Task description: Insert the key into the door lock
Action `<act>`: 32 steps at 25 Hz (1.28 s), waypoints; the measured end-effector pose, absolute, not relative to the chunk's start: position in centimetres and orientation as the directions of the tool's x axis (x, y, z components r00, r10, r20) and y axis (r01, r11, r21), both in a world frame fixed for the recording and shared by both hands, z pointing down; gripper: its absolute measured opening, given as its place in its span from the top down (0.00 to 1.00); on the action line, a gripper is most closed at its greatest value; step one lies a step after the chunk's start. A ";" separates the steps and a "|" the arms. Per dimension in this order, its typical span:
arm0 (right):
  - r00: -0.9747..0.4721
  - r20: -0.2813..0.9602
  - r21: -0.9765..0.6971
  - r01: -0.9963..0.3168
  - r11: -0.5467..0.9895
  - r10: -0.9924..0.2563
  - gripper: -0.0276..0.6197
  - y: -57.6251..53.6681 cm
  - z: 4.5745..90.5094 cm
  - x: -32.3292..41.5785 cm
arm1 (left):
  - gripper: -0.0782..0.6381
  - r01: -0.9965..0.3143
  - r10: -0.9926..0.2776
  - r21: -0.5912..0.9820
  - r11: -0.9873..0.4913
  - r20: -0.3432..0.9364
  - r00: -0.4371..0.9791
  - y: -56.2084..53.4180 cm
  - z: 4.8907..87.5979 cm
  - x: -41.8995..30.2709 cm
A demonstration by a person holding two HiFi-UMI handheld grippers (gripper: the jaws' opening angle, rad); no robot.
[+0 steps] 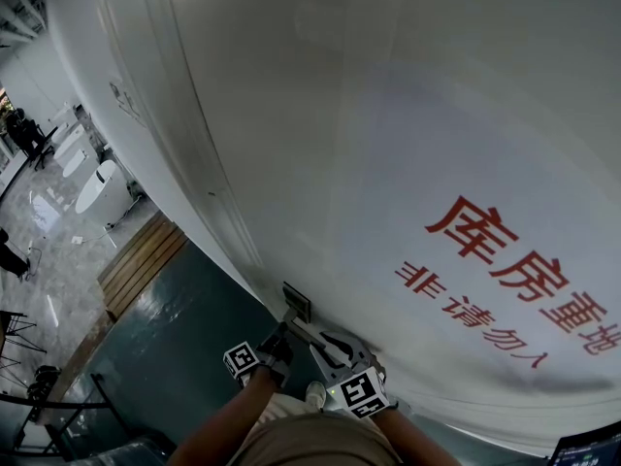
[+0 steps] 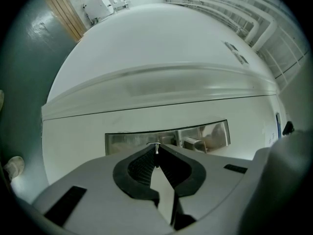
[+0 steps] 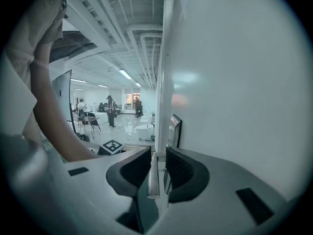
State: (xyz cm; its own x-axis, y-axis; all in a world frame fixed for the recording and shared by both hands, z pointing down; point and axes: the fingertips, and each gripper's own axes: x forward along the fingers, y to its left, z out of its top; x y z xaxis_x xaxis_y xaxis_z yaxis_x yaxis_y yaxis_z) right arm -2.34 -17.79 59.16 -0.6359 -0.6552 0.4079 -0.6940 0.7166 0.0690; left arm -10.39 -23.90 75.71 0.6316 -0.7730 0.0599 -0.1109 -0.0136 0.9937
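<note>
— Glossy dark-teal floor (image 1: 165,357) runs under me. A band of wooden slats (image 1: 141,260) lies along its far left edge, with pale polished stone (image 1: 58,250) beyond. Nearly everything else is a smooth, matte white door (image 1: 369,115) with red characters (image 1: 505,260) painted on its right part.

— What hardware is on it?

— I see a rectangular lock plate (image 1: 296,301) of bright metal, almost mirror-like. A slim, flat lever handle (image 1: 309,328) stands off the door just beside it.

— Your left tongs?

— My left gripper (image 2: 156,156) is clenched on the key (image 2: 156,149). It is a thin metal blade seen edge-on, pinched between ribbed black pads. Its tip points at the middle of the plate. Whether the tip touches the metal I cannot tell.

— And the right?

— My right gripper (image 3: 157,158) grasps the handle. The pale bar stands upright between its ribbed pads, close to the door face on the right.

— Anything behind?

— The right gripper view shows an open hall with white pipes and ducts (image 3: 132,28) along the ceiling and a shiny floor. A few people (image 3: 110,109) stand far off. My forearm (image 3: 49,121) fills the near left.
</note>
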 end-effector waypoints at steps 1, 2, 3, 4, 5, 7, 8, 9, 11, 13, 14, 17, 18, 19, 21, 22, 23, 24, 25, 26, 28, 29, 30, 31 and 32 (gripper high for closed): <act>-0.636 0.408 0.070 -0.693 0.717 -0.655 0.80 -17.8 59.2 -2.4 | 0.84 -0.113 -0.773 0.993 -0.014 0.061 0.632 -23.9 75.7 -10.4; -0.635 0.409 0.071 -0.694 0.717 -0.655 0.80 -17.8 59.2 -2.3 | 0.84 -0.116 -0.772 0.993 -0.012 0.065 0.632 -23.9 75.7 -10.4; -0.634 0.411 0.071 -0.695 0.716 -0.656 0.80 -17.8 59.2 -2.3 | 0.84 -0.121 -0.772 0.993 -0.008 0.070 0.632 -23.9 75.7 -10.4; -0.633 0.412 0.070 -0.695 0.715 -0.656 0.80 -17.7 59.2 -2.3 | 0.84 -0.125 -0.771 0.992 -0.008 0.074 0.633 -23.9 75.8 -10.4; -0.633 0.412 0.070 -0.695 0.715 -0.655 0.80 -17.7 59.3 -2.3 | 0.84 -0.127 -0.769 0.992 -0.011 0.072 0.635 -23.9 75.8 -10.4; -0.634 0.411 0.066 -0.696 0.715 -0.655 0.80 -17.7 59.3 -2.3 | 0.84 -0.132 -0.764 0.991 -0.020 0.070 0.641 -23.9 76.0 -10.4; -0.634 0.410 0.062 -0.698 0.714 -0.656 0.80 -17.7 59.3 -2.3 | 0.84 -0.134 -0.762 0.991 -0.021 0.070 0.644 -23.9 76.1 -10.4; -0.634 0.409 0.057 -0.700 0.712 -0.656 0.80 -17.6 59.3 -2.4 | 0.84 -0.136 -0.760 0.990 -0.021 0.073 0.645 -23.8 76.3 -10.4; -0.635 0.409 0.055 -0.700 0.712 -0.656 0.80 -17.6 59.3 -2.3 | 0.84 -0.135 -0.762 0.991 -0.024 0.069 0.644 -23.8 76.3 -10.3; -0.635 0.411 0.058 -0.698 0.714 -0.654 0.80 -17.6 59.5 -2.3 | 0.84 -0.133 -0.763 0.991 -0.027 0.066 0.643 -23.8 76.2 -10.2; -0.634 0.411 0.057 -0.699 0.713 -0.655 0.80 -17.6 59.4 -2.3 | 0.84 -0.135 -0.764 0.990 -0.027 0.067 0.641 -23.9 76.3 -10.3; -0.634 0.411 0.053 -0.701 0.711 -0.655 0.80 -17.5 59.4 -2.3 | 0.84 -0.128 -0.769 0.991 -0.026 0.062 0.637 -24.2 76.2 -10.2; -0.634 0.412 0.055 -0.700 0.712 -0.655 0.80 -17.5 59.4 -2.3 | 0.84 -0.125 -0.769 0.992 -0.025 0.061 0.637 -24.2 76.0 -10.1; -0.634 0.410 0.057 -0.699 0.713 -0.655 0.80 -17.5 59.5 -2.3 | 0.84 -0.126 -0.767 0.992 -0.025 0.062 0.638 -24.2 75.9 -10.1; -0.635 0.408 0.062 -0.698 0.714 -0.656 0.80 -17.6 59.5 -2.2 | 0.84 -0.131 -0.765 0.991 -0.022 0.068 0.641 -24.1 75.9 -10.1; -0.634 0.409 0.062 -0.698 0.714 -0.656 0.80 -17.6 59.5 -2.2 | 0.84 -0.133 -0.764 0.991 -0.023 0.069 0.641 -24.1 76.0 -10.2; -0.633 0.410 0.061 -0.699 0.713 -0.656 0.80 -17.5 59.5 -2.2 | 0.84 -0.138 -0.764 0.990 -0.027 0.069 0.641 -24.2 76.3 -10.3; -0.632 0.410 0.058 -0.701 0.711 -0.657 0.80 -17.5 59.5 -2.2 | 0.84 -0.143 -0.764 0.989 -0.030 0.070 0.641 -24.2 76.5 -10.4; -0.631 0.411 0.057 -0.703 0.709 -0.658 0.80 -17.5 59.4 -2.1 | 0.84 -0.145 -0.765 0.989 -0.029 0.071 0.640 -24.3 76.6 -10.4; -0.630 0.411 0.057 -0.704 0.708 -0.659 0.80 -17.5 59.4 -2.1 | 0.84 -0.142 -0.766 0.989 -0.028 0.070 0.639 -24.3 76.6 -10.5; -0.631 0.412 0.054 -0.703 0.709 -0.657 0.80 -17.4 59.5 -2.2 | 0.84 -0.135 -0.766 0.990 -0.028 0.066 0.640 -24.3 76.4 -10.3; -0.632 0.413 0.053 -0.702 0.710 -0.656 0.80 -17.4 59.6 -2.2 | 0.84 -0.133 -0.766 0.991 -0.026 0.066 0.640 -24.3 76.2 -10.3; -0.632 0.413 0.052 -0.702 0.710 -0.655 0.80 -17.4 59.6 -2.2 | 0.84 -0.131 -0.767 0.991 -0.025 0.066 0.639 -24.3 76.1 -10.2; -0.632 0.413 0.051 -0.702 0.710 -0.655 0.80 -17.4 59.6 -2.2 | 0.84 -0.131 -0.768 0.991 -0.026 0.064 0.637 -24.3 76.1 -10.2; -0.632 0.413 0.050 -0.703 0.710 -0.656 0.80 -17.4 59.5 -2.2 | 0.84 -0.131 -0.769 0.991 -0.029 0.061 0.637 -24.4 76.2 -10.2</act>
